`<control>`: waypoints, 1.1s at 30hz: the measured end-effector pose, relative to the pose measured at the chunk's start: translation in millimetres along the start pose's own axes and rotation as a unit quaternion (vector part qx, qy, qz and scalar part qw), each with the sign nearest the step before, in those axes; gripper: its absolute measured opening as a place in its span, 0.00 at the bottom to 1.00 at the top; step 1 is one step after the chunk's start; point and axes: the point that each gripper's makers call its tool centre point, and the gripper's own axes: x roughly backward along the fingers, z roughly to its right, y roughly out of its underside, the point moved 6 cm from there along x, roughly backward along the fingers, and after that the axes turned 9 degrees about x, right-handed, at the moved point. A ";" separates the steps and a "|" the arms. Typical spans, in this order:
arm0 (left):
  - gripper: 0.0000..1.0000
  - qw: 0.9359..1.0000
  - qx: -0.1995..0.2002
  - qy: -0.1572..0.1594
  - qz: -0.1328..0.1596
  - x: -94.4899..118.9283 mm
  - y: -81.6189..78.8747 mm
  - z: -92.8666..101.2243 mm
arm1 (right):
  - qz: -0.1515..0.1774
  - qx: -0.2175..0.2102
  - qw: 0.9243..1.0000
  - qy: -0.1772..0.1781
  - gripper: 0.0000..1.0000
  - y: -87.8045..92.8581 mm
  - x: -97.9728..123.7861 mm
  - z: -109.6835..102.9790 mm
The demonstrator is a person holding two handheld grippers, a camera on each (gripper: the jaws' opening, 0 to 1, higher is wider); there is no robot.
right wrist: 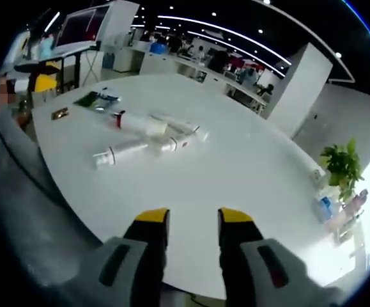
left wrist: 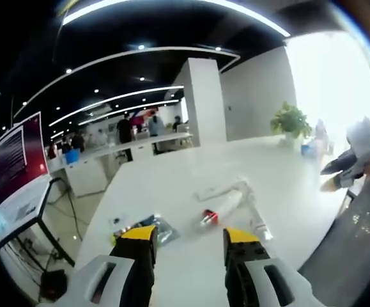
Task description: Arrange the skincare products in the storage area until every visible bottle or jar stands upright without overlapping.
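Several white skincare products lie on their sides in a loose cluster on the white table (right wrist: pixel 236 166). In the right gripper view I see a white bottle with a red collar (right wrist: pixel 137 123), a tube (right wrist: pixel 183 127) behind it, and two more tubes (right wrist: pixel 117 153) (right wrist: pixel 175 144) in front. In the left gripper view the red-collared bottle (left wrist: pixel 213 214) lies just beyond the jaws, with white tubes (left wrist: pixel 222 190) (left wrist: pixel 259 222) beside it. My left gripper (left wrist: pixel 190 240) is open and holds nothing. My right gripper (right wrist: pixel 193 220) is open over the near table edge, well short of the cluster. The right gripper (left wrist: pixel 351 167) also shows at the right of the left gripper view.
A dark green packet (right wrist: pixel 95 99) and a small flat item (right wrist: pixel 60 114) lie near the table's far corner. A potted plant (right wrist: pixel 341 165) and small bottles (right wrist: pixel 338 211) stand at the other end. A monitor on a stand (left wrist: pixel 18 160) is beside the table.
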 end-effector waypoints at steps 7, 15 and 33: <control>0.43 1.000 -0.003 -0.002 -0.004 0.4 0.9 -0.1 | 0.008 -0.005 1.000 0.004 0.31 -0.6 2.4 1.7; 0.43 1.000 -0.003 -0.011 -0.009 0.8 1.9 -2.6 | 0.024 -0.009 1.000 0.000 0.31 -4.4 4.2 1.2; 0.43 0.999 -0.015 -0.027 -0.022 0.4 3.8 -2.9 | 0.037 -0.032 0.999 0.008 0.32 -2.9 8.3 6.1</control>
